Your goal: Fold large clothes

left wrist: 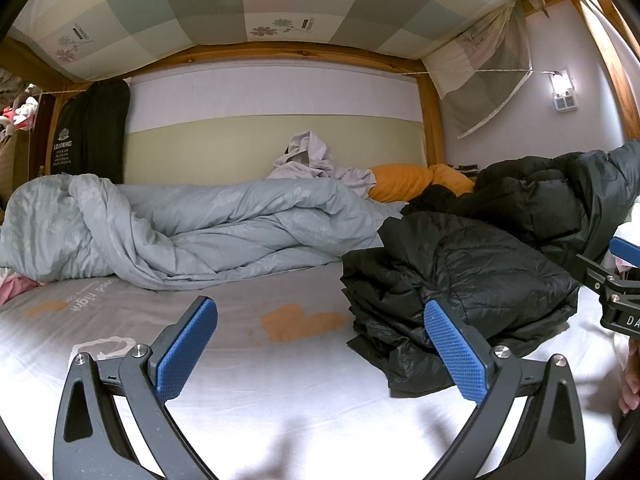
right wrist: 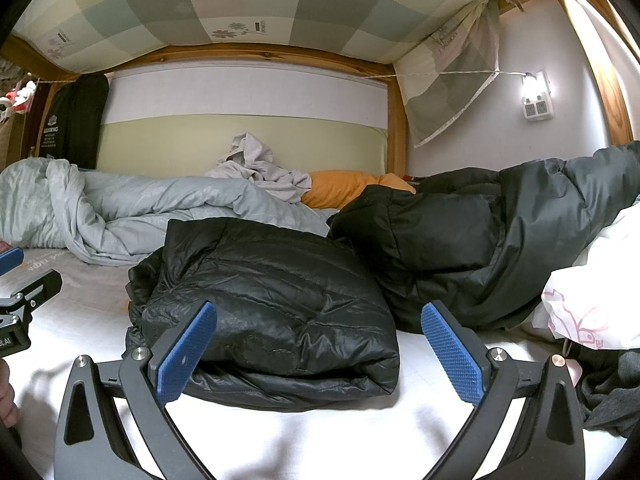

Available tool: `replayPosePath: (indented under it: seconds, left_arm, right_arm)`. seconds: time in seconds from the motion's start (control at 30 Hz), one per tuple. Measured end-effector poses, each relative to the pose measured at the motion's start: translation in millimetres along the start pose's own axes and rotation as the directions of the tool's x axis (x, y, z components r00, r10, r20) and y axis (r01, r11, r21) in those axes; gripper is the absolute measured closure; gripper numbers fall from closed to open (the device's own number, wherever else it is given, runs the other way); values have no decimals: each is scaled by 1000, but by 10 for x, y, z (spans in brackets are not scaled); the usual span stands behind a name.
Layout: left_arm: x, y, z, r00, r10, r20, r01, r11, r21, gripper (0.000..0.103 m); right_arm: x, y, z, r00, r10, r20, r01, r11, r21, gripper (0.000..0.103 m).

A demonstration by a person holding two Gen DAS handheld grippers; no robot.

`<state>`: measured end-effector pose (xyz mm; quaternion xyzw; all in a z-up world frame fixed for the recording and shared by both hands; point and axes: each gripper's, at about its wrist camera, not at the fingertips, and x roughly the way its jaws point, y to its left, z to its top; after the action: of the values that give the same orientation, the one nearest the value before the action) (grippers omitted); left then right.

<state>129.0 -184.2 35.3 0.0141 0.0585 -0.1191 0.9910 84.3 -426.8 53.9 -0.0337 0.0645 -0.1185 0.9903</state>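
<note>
Left wrist view: left gripper (left wrist: 320, 344) low over a white bed sheet (left wrist: 304, 408), blue-padded fingers (left wrist: 188, 354) spread wide, nothing between them. Folded black puffer jacket (left wrist: 460, 276) lying on the sheet just beyond the right-hand finger, its lower edge partly behind that finger's tip. Second, larger black down coat (left wrist: 560, 196) heaped behind and to the right of the first. Crumpled grey-blue duvet (left wrist: 180, 224) far ahead of the left-hand finger, with a rumpled pale grey garment (left wrist: 312, 160) and an orange pillow (left wrist: 400, 182) behind it. Part of the right gripper (left wrist: 622, 280) at the far right edge.

Right wrist view: right gripper (right wrist: 319, 344) also spread wide and empty (pads well apart). Same folded puffer jacket (right wrist: 272, 300) straight ahead between the fingers, its near fold behind the left-hand finger's tip; contact cannot be told. Larger coat (right wrist: 500, 240) beyond the right-hand finger, a white printed plastic bag (right wrist: 592, 304) further right. Checked fabric (right wrist: 248, 0) stretched overhead under a wooden bunk frame (right wrist: 240, 53).
</note>
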Motion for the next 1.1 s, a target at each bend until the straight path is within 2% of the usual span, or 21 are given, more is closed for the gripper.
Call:
replayPosePath:
  seconds: [1.1]
  left_arm:
    - [2, 8, -10, 1000, 1, 6, -1, 1000, 6, 0]
  right_arm:
    - [-7, 6, 3, 1000, -2, -1, 2, 1000, 1, 0]
